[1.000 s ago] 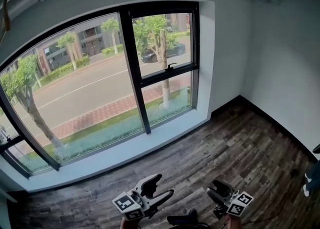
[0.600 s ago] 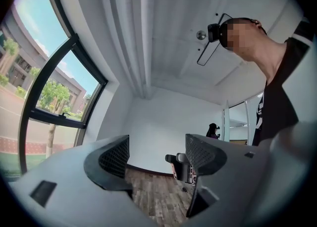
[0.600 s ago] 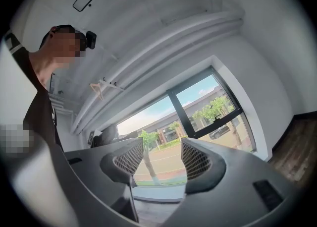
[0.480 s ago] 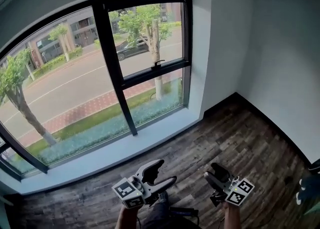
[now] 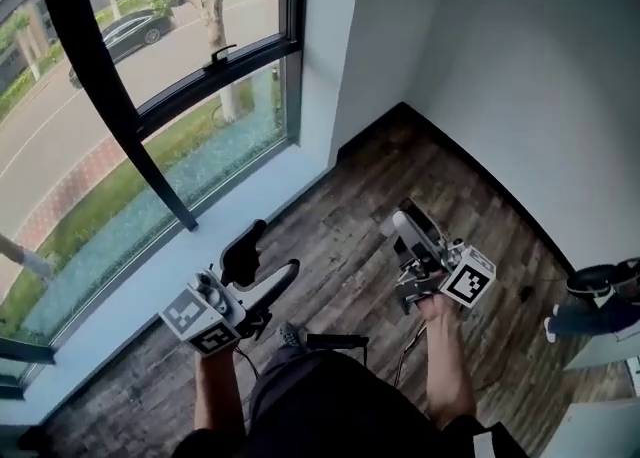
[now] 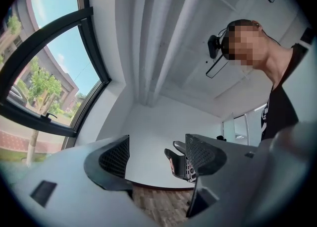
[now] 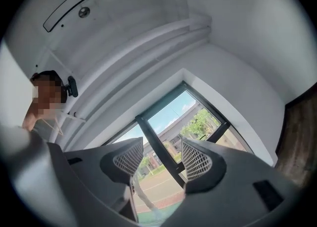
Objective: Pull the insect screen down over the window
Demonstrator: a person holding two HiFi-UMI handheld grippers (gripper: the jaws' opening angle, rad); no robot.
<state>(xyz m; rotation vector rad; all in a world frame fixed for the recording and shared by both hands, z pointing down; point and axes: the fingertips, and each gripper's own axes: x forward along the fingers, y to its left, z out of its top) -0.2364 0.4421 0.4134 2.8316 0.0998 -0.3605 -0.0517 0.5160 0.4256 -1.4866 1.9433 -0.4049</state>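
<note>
Black-framed, the window [image 5: 190, 66] now sits in the upper left of the head view, where a second ago it filled the middle. The wooden floor [image 5: 470, 226] and white wall [image 5: 500, 66] take up the rest. Both tongs ride higher in the frame than before: the left gripper [image 5: 272, 251] at lower left and the right gripper [image 5: 403, 229] right of centre, each with jaws parted and nothing between them. No insect screen shows over the glass. I'd guess it is rolled up above the picture's top edge, out of sight. The approach looks under way, the pull not begun.
</note>
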